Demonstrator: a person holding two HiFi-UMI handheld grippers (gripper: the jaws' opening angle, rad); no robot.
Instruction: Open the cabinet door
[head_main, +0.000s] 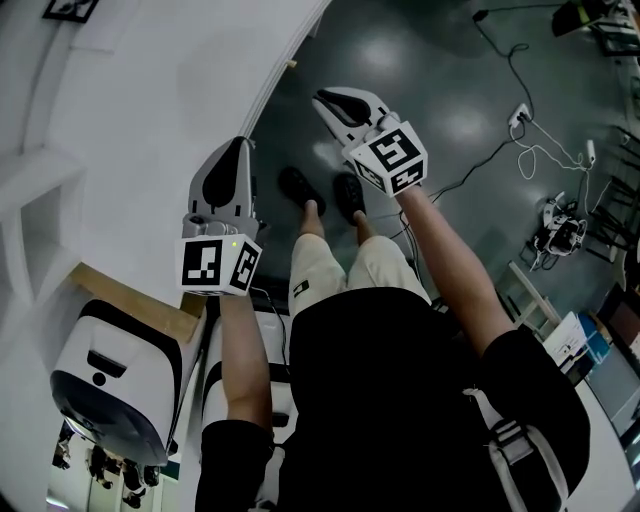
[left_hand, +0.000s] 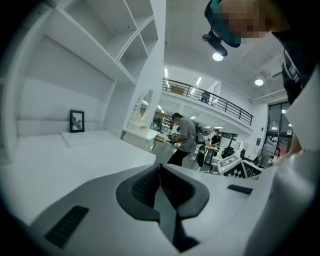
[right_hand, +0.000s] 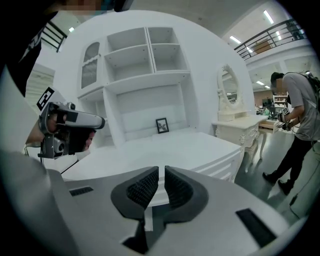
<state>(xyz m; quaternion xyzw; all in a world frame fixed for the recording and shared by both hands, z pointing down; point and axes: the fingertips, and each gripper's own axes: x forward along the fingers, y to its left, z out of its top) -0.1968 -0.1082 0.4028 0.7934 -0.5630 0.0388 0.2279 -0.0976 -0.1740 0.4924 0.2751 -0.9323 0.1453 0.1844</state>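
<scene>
Closest in, on the left gripper (left_hand: 159, 169): dark ribbed pads (left_hand: 142, 187) pressed flat together, clenched on nothing. On the right gripper (right_hand: 161, 175): pads parted by a narrow slit, released, with nothing in the gap. Held out side by side, each backed by its marker cube (head_main: 218, 265). Left one above the white counter (head_main: 150, 110) of the cabinet (right_hand: 145, 90), right one out past the counter's curved edge, above the dark floor (head_main: 430, 90).

Straight ahead of the right gripper, well apart from both: white all over, with open shelves (right_hand: 130, 55) in two rows over a deep recess. At the upper left of that front, the cabinet door (right_hand: 91, 65): tall, narrow and arched at the top, with a pale gridded pane inside a white frame. Flush with its surround, seemingly shut.

At the back of the recess, a small dark picture frame (right_hand: 162, 125), upright against the wall. Under the counter, a curved panelled front (right_hand: 227, 162), also white. Off to the right, a white dressing table (right_hand: 240, 125) with an oval mirror (right_hand: 229, 85), and beyond it a person (right_hand: 295, 100) standing.
</scene>
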